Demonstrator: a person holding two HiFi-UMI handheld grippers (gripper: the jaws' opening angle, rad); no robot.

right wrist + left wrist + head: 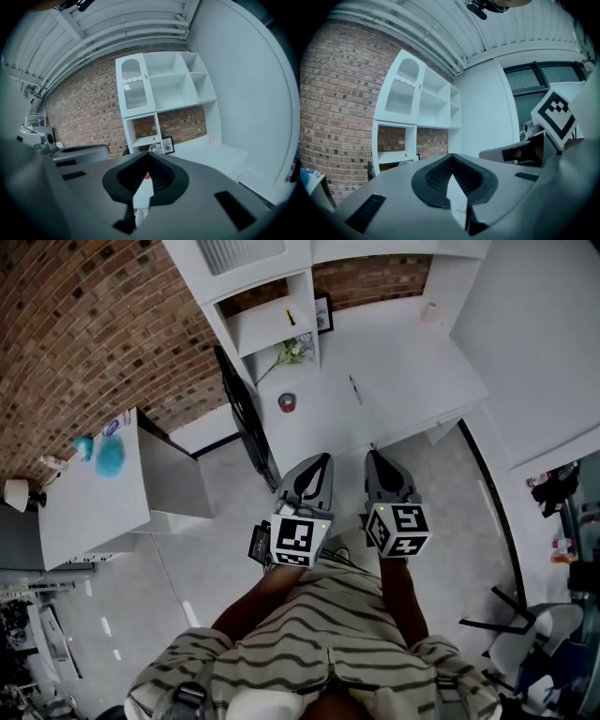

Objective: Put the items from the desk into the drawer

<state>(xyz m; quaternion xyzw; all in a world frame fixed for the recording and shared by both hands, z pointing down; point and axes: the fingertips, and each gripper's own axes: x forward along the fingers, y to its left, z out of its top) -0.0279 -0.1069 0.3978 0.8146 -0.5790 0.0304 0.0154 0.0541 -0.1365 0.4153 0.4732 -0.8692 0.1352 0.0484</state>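
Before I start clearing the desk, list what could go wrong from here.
The pen lies flat and thin on the desk; shut jaws on the left gripper and right gripper must open first, and it may slip. The black chair crowds the desk's left edge near the red roll and could snag a reach.

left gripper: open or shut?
Shut, empty. In its own view, the left gripper has its jaws meeting at the tips, with nothing held between them.
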